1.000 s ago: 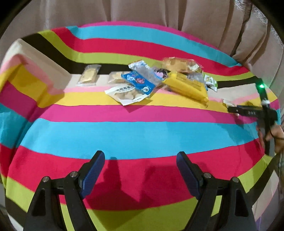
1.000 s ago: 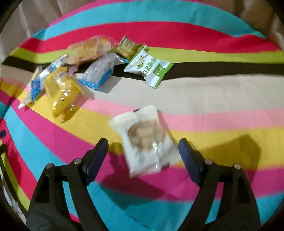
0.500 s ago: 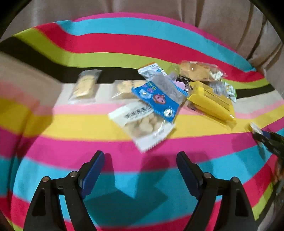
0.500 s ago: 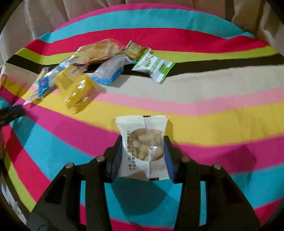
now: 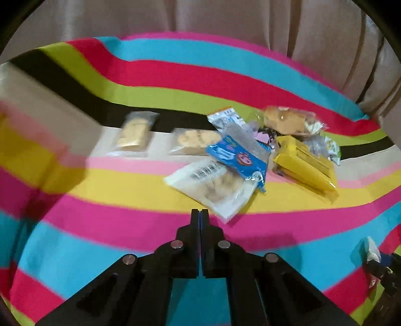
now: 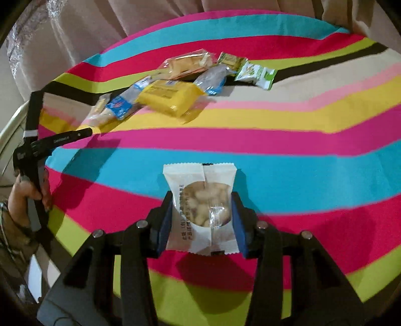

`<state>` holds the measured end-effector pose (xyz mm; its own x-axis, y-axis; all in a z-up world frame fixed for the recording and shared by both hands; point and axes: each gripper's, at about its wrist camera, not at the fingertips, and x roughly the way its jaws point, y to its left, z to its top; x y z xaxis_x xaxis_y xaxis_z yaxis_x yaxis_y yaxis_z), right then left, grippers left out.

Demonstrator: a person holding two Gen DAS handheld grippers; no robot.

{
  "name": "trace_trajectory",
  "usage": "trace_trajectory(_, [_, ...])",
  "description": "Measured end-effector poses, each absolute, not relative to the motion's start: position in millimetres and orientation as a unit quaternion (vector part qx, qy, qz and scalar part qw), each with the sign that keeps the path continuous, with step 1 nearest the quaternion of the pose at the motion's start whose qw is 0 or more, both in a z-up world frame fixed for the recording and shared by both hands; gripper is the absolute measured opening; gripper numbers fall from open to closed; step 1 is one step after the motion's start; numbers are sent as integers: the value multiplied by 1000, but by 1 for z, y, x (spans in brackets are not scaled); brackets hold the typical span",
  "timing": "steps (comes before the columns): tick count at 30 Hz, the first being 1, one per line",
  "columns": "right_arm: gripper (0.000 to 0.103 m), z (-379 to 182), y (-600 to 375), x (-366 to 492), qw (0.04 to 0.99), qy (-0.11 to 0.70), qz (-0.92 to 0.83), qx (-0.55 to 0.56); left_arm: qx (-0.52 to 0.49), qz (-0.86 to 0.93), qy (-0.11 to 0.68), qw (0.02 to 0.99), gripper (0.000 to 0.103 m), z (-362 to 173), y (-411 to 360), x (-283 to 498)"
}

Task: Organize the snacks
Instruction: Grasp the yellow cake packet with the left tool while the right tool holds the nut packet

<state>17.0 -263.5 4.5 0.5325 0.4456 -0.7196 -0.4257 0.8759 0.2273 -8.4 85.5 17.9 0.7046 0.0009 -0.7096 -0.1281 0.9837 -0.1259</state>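
- White plastic snack packet with a clear window showing pale nuts (image 6: 201, 208) sits upright between the blue pads of the right gripper (image 6: 201, 220), which are pressed against its two side edges; the packet hangs above the striped cloth.
- Left gripper (image 5: 200, 218) has its two black fingers closed flat against each other with nothing between them, tips just short of a white cracker pouch (image 5: 213, 186).
- That white pouch lies flat on the yellow stripe, its far corner under a blue cartoon-printed packet (image 5: 238, 156).
- Right of these, a long yellow wrapped bar (image 5: 304, 168) lies on the cloth, with a clear bag of golden bread (image 5: 285, 123) behind it and a green-and-white sachet (image 6: 255, 74) at the far end of the heap.
- Two clear packets of pale biscuits (image 5: 134, 130) lie side by side on the beige stripe, left of the heap, the nearer-to-heap one touching it.
- Multicoloured striped tablecloth (image 6: 313, 140) carries everything; beige curtain (image 5: 225, 20) hangs behind.
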Motion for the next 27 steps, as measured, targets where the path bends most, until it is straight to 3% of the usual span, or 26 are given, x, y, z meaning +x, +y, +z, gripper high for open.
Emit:
trace_trajectory(4, [47, 5, -261, -3, 873, 415, 254, 13, -100, 15, 384, 918, 1, 23, 96, -44])
trace_trajectory(9, [47, 5, -261, -17, 877, 415, 240, 22, -102, -3, 382, 918, 9, 35, 88, -50])
trace_trajectory(10, [47, 4, -262, -19, 879, 413, 236, 24, -102, -5, 378, 920, 24, 41, 84, -48])
trace_trajectory(11, [47, 4, -263, -20, 881, 410, 234, 27, -106, -13, 374, 921, 53, 45, 80, -44])
trace_trajectory(13, [48, 3, -265, -21, 883, 405, 233, 35, -124, -49, 358, 924, 93, 55, 65, -34])
trace_trajectory(19, [48, 3, -259, -20, 886, 399, 233, 26, -223, -145, 370, 890, 96, 61, 10, 31])
trace_trajectory(24, [49, 1, -268, -16, 880, 399, 251, 59, -395, 10, 415, 820, 96, 50, -2, 91])
trace_trajectory(27, [49, -1, -276, -14, 873, 400, 265, 90, -426, 92, 447, 781, 96, 39, -11, 120])
